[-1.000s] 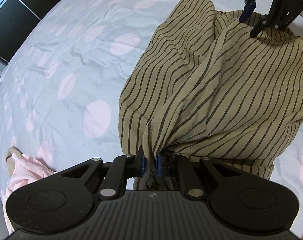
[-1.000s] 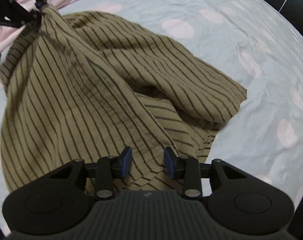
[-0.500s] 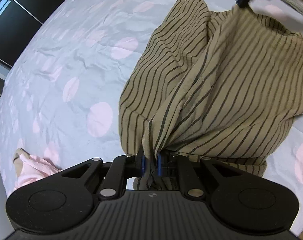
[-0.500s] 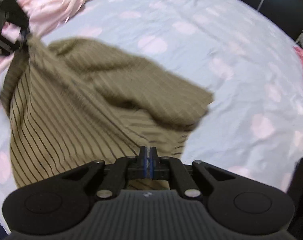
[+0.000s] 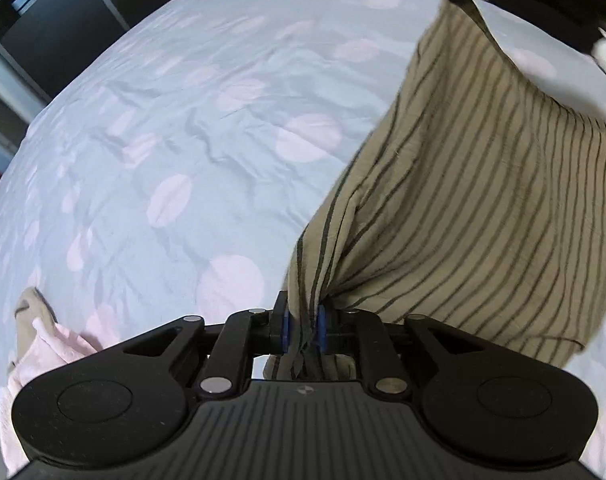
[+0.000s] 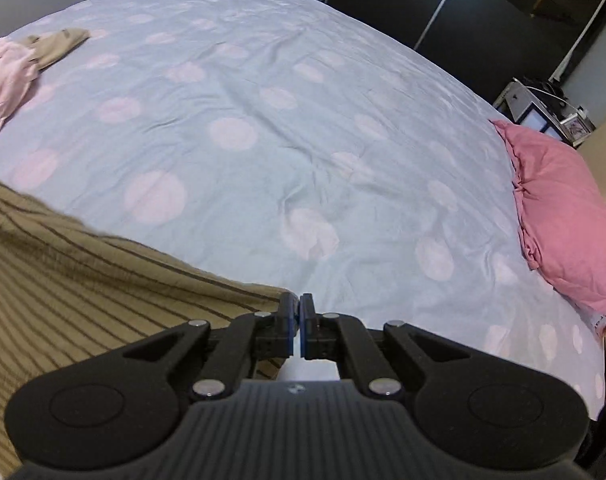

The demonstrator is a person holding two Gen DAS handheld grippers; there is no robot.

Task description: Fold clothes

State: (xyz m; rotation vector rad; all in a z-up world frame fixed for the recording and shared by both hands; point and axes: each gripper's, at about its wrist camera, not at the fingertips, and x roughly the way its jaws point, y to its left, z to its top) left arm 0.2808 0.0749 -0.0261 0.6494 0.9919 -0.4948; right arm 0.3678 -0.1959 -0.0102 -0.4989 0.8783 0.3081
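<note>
Both tools, left tool (image 5: pixel 303 330) and right tool (image 6: pixel 299 330), clench the striped garment (image 5: pixel 483 216) aloft; uneven pulling could slip its thin corner pinches.

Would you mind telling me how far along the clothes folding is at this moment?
Early. Done: nothing looks folded. In hand: the left gripper is shut on the olive striped garment, which stretches to the right gripper, apparently pinching its other end. Left: folding it, then the pink garment crumpled on the polka-dot bedsheet.
</note>
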